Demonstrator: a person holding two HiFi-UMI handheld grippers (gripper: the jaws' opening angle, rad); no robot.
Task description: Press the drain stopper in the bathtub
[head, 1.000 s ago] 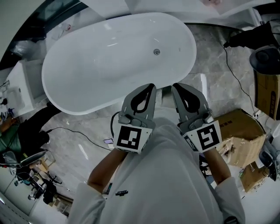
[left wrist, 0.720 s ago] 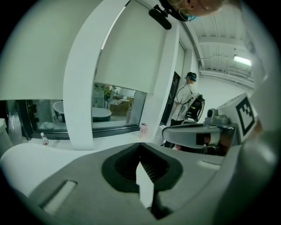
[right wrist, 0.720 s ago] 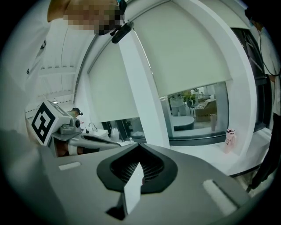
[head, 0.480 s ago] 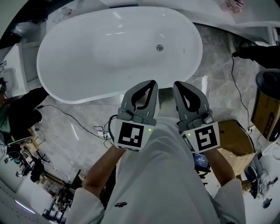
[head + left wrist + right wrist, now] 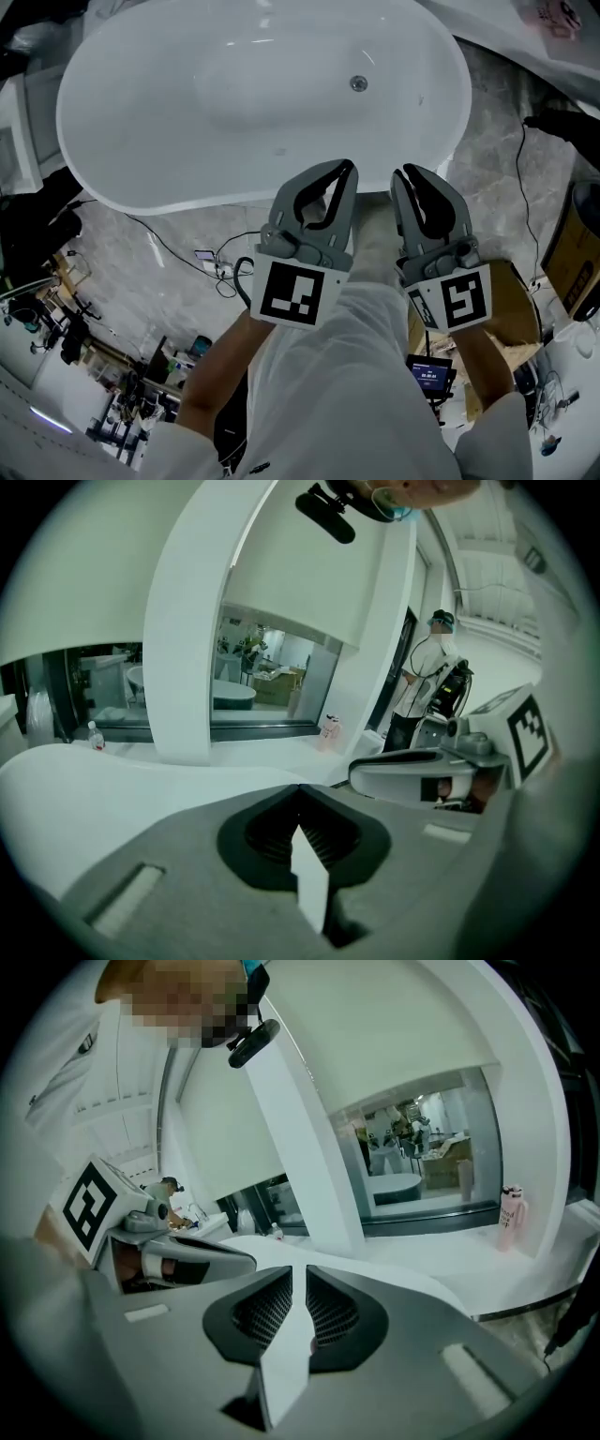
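White glossy bathtub (image 5: pixel 141 141) carries the drain stopper (image 5: pixel 358 83), a small round metal-looking disc on the basin floor toward the tub's right end, near the far rim. I judge it rigid, smooth and probably sprung, so not to be gripped but pushed straight down at its centre with a blunt tip. Left gripper (image 5: pixel 344 172) and right gripper (image 5: pixel 410 175) hover side by side outside the near rim, both pairs of jaws together on nothing, well apart from the stopper; that rim stands between, while cables (image 5: pixel 223 270) and a cardboard box (image 5: pixel 520 300) lie on the marble floor (image 5: pixel 497 141) beside the tub.
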